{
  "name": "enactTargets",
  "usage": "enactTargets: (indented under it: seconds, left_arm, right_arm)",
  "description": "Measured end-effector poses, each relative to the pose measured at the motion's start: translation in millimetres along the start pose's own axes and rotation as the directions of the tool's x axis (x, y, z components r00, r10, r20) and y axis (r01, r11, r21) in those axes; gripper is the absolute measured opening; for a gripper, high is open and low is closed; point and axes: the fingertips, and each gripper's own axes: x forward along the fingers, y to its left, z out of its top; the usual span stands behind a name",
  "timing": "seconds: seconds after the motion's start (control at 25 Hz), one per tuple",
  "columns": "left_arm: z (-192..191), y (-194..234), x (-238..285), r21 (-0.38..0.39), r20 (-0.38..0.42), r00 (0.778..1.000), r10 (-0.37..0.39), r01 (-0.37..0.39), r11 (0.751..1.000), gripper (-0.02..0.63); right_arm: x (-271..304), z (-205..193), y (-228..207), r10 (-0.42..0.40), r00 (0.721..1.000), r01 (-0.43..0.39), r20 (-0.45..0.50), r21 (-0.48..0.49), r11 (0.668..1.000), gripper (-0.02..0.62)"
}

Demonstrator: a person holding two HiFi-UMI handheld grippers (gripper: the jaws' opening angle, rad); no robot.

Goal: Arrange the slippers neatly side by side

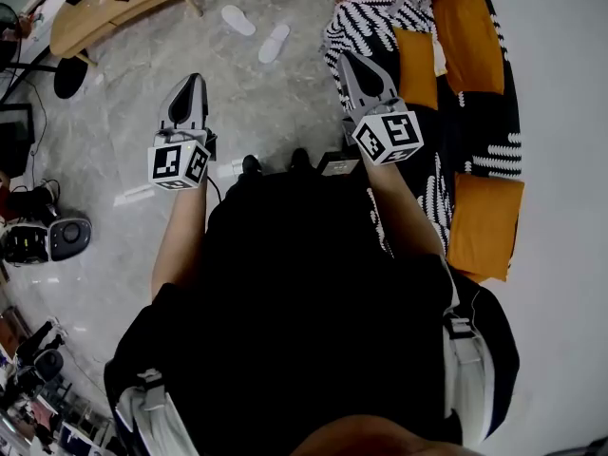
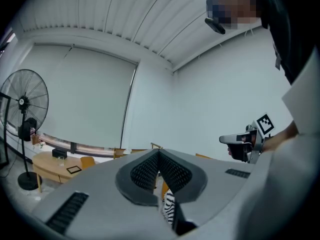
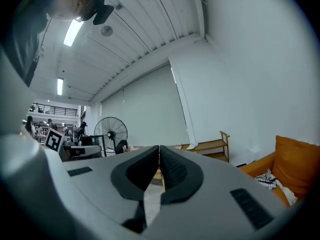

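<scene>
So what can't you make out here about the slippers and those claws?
- Head view: the two white flat slippers on the grey floor are too small to tell tops from soles, or left from right.
- Left gripper view and right gripper view: no slippers. Each looks level across the room, and the shut grey left claw and right claw block most of the floor.
- Head view: the person's black top hides the floor underneath.

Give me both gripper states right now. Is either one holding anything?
Left gripper: shut, holding nothing.
Right gripper: shut, holding nothing.
</scene>
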Motion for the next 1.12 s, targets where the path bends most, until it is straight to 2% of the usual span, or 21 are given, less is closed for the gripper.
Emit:
enactTargets:
  seconds: [0.24,0.48,0.68,0.88,1.04,1.12]
  left_arm:
    - [-4,-30,9,-0.067,0.021,1.0,-0.02,0.021,0.998,0.014]
    - [-8,-51,19,-0.021,0.0,1.0,-0.019,0.019,1.0,0.014]
    - [-16,-44,25,-0.04,-0.022,1.0,0.003,-0.004,0.999,0.014]
    - [-18,-40,48,-0.027,-0.01,1.0,-0.014,0.014,1.0,0.014]
    - [-23,-24,75,-0.06,0.006,1.0,-0.009,0.009,0.998,0.014]
    - [-23,-9,93,-0.108,0.022,1.0,0.014,-0.012,0.994,0.014]
  right_arm:
    - [-14,-2,-20,0.038,0.999,-0.038,-0.004,-0.013,0.999,0.032]
    - [-25,-16,-44,0.039,0.999,-0.039,-0.026,-0.006,0.999,0.032]
    - [-20,-29,-53,0.039,0.998,-0.038,-0.049,0.016,0.999,0.032]
    - [1,-36,-65,0.048,0.997,-0.047,-0.065,0.023,0.999,0.032]
    - [28,-34,-75,0.055,0.995,-0.055,-0.081,0.004,0.999,0.032]
    - [48,-31,-82,0.063,0.994,-0.064,-0.089,-0.004,0.998,0.032]
